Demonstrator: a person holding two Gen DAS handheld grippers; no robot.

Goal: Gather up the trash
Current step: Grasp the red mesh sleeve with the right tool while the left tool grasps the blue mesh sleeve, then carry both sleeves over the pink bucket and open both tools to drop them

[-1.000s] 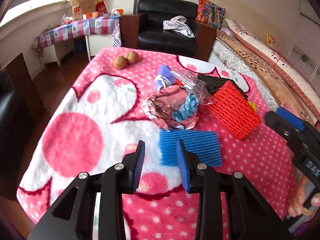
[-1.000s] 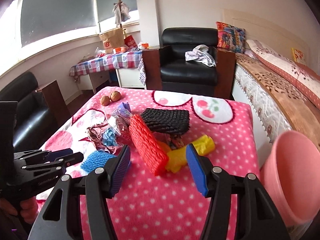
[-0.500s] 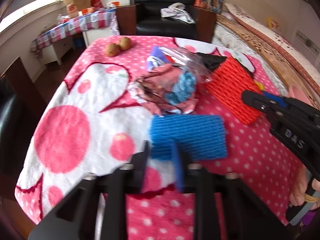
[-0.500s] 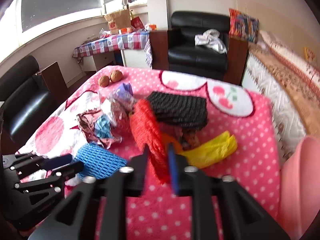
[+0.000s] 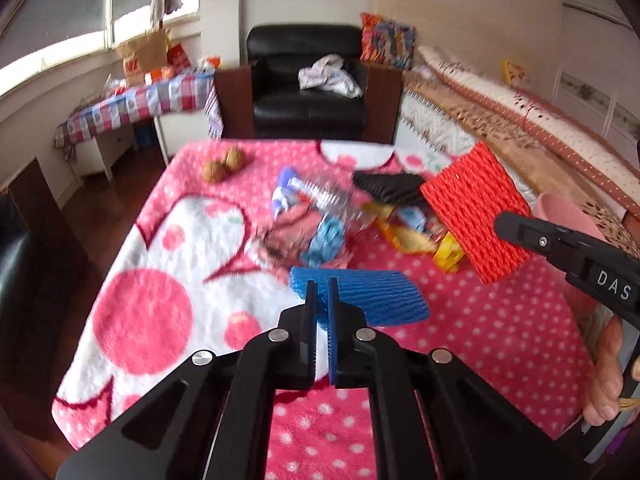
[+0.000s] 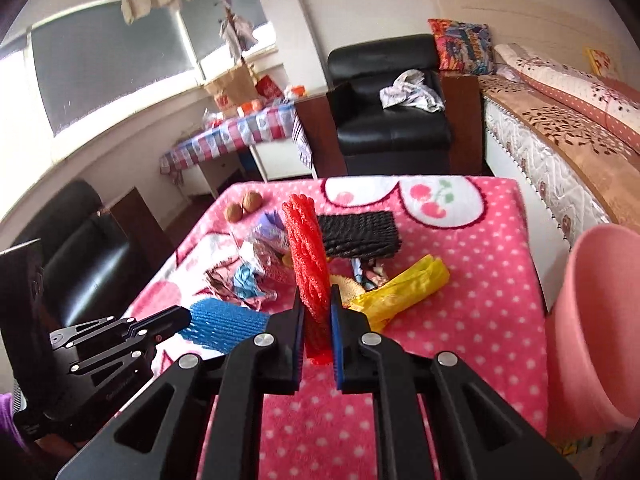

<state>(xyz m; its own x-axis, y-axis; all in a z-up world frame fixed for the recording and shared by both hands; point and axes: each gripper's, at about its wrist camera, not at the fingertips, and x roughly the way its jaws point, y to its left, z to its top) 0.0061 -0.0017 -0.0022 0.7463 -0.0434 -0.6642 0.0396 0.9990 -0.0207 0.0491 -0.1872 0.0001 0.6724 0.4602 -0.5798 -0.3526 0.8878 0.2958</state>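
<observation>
— What does each gripper hold?

— The left gripper (image 5: 322, 304) has its fingers pressed on the near edge of the blue foam net (image 5: 368, 294), which lies on the pink blanket (image 5: 500, 332). The right gripper (image 6: 315, 320) pinches the red foam net (image 6: 306, 256) and holds it upright, above the blanket.

— And the other trash?

— The black net (image 6: 360, 234), the yellow bag (image 6: 400, 290) and crumpled wrappers (image 6: 248, 280) lie in the middle. The pink bucket (image 6: 600, 320) seems to stand just beside the table; its base is hidden.
</observation>
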